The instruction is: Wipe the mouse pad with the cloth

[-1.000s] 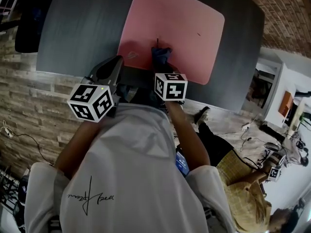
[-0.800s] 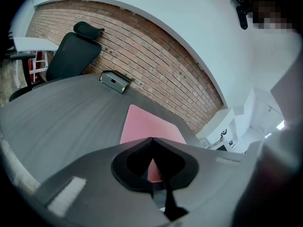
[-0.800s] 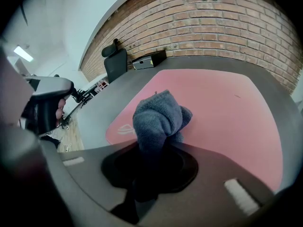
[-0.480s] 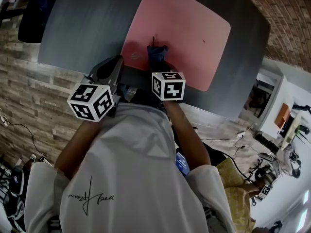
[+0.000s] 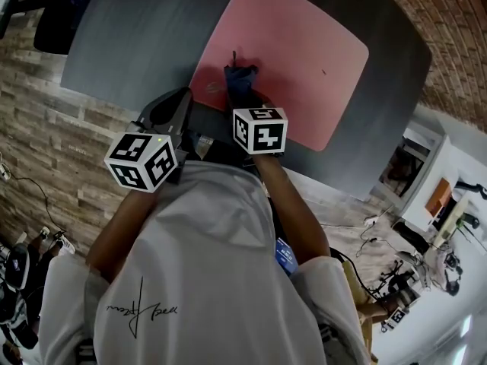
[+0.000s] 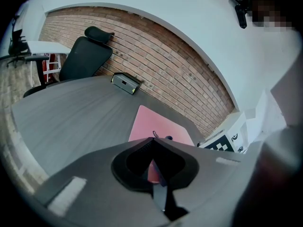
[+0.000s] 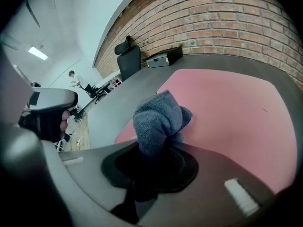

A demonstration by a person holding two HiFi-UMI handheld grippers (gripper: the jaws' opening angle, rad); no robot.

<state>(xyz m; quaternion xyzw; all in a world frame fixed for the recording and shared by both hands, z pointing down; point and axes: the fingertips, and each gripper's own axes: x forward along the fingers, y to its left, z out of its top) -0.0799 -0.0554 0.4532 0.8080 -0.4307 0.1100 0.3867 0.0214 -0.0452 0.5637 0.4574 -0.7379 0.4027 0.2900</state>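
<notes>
A pink mouse pad (image 5: 300, 52) lies on the dark grey table (image 5: 137, 44). A bunched blue cloth (image 5: 239, 80) rests on the pad near its near-left corner, and my right gripper (image 5: 245, 97) is shut on it. In the right gripper view the cloth (image 7: 158, 119) bulges out from between the jaws of the right gripper (image 7: 152, 148) over the pad (image 7: 232, 112). My left gripper (image 5: 181, 101) hovers at the table's near edge, left of the pad. Seen in the left gripper view, the left gripper (image 6: 152, 143) is shut on nothing, with the pad (image 6: 154, 124) ahead.
A black office chair (image 6: 85, 53) and a small dark box (image 6: 125, 82) stand at the table's far side by the brick wall (image 7: 227, 18). The table's near edge runs just under both grippers. On the floor to the right lie cables and gear (image 5: 411, 280).
My right gripper has slid the cloth a little to the left along the pad's near part. The left gripper has stayed where it was.
</notes>
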